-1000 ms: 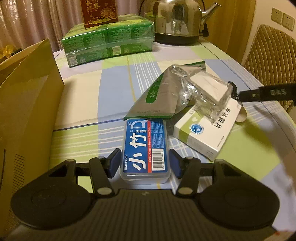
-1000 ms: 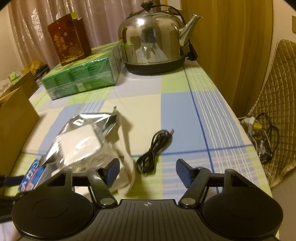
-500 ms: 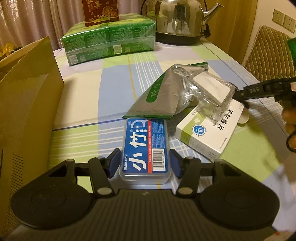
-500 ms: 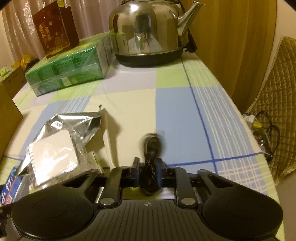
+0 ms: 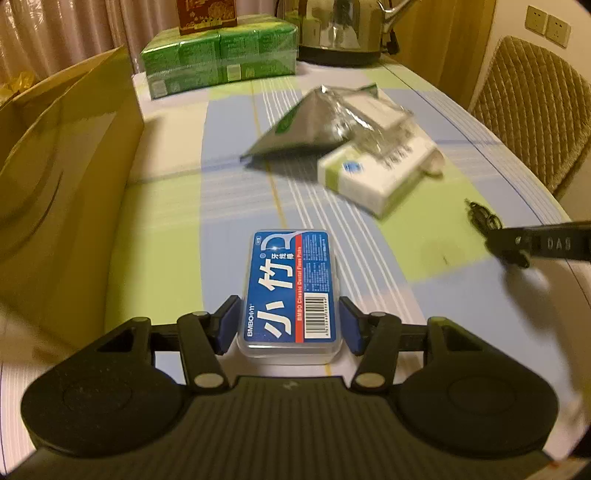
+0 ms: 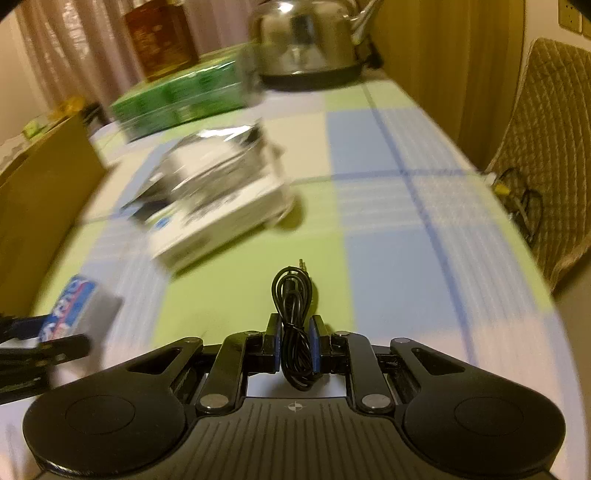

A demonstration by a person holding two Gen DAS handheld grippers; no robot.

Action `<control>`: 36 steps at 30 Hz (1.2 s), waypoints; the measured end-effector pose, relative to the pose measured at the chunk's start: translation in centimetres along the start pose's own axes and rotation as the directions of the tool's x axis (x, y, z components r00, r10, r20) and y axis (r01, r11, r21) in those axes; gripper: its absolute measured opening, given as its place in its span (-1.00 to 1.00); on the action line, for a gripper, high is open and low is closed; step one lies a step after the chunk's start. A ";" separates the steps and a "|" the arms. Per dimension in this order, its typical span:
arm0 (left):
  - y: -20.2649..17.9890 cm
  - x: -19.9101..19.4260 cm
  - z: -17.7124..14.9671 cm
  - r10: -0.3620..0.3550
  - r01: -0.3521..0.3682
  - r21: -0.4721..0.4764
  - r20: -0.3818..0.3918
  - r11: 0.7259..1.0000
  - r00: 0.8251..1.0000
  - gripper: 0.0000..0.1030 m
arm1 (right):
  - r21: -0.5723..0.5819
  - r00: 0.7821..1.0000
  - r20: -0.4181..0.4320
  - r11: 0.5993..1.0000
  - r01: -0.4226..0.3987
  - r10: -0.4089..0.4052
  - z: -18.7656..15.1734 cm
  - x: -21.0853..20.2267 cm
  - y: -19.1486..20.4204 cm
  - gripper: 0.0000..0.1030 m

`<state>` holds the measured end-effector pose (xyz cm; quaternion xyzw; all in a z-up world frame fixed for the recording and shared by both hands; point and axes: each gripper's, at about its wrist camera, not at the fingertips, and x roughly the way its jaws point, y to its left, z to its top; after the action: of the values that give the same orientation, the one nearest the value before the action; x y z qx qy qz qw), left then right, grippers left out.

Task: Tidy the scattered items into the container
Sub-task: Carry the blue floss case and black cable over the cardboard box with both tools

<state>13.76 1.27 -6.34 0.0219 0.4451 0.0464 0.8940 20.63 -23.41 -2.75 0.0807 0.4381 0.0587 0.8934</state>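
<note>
**Both grippers loaded, carton next**

Nearest the lenses, the left gripper (image 5: 288,325) clamps the blue floss-pick box (image 5: 290,291), the right gripper (image 6: 294,347) pinches the coiled black cable (image 6: 293,302). Carry step, I'd say: each must clear the cardboard carton (image 5: 66,177) wall, then release. Farther out, medicine box (image 5: 373,177) and foil pouch (image 5: 314,122) wait; green packs (image 5: 218,59) and kettle (image 5: 340,33) stand clear.

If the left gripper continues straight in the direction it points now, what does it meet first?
Probably the checked tablecloth. The left gripper, shut on the floss pick box, points down at bare cloth; the white carton lies right of that line.
</note>
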 end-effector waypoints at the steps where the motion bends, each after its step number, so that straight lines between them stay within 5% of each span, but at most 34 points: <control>1: -0.1 -0.4 -0.4 -0.001 0.001 -0.001 -0.003 1.000 1.000 0.00 | -0.017 1.000 -0.004 1.000 -0.013 0.013 -0.6 -0.4 0.8 -0.77; 10: -0.2 -0.7 -0.7 0.015 -0.015 0.025 -0.005 1.000 1.000 0.07 | -0.194 1.000 0.008 0.981 -0.008 0.010 -2.8 -0.6 4.9 -0.72; 16: -0.3 -0.4 -0.9 0.012 -0.012 0.039 -0.003 0.999 1.000 0.07 | -0.245 1.000 0.021 0.970 0.003 0.002 -3.2 0.0 5.3 -0.42; 22: -0.2 -0.3 -1.1 0.003 -0.003 0.040 -0.008 0.999 1.000 0.00 | -0.263 1.000 0.028 0.965 0.008 0.000 -3.2 0.3 5.5 -0.44; 24: -0.2 -0.4 -1.2 0.001 -0.001 0.037 -0.006 0.999 1.000 0.00 | -0.274 1.000 0.026 0.962 0.011 -0.004 -3.2 0.3 5.7 -0.74; 36: 0.7 -4.2 -1.1 0.003 -0.003 0.018 0.050 1.000 0.999 0.00 | -0.268 0.998 0.063 0.963 -0.002 0.019 -2.7 -2.9 7.4 -0.75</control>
<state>10.29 1.49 -3.65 0.0316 0.4229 0.0432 0.9046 16.45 -16.40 -0.69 -0.0366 0.3965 0.1194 0.9095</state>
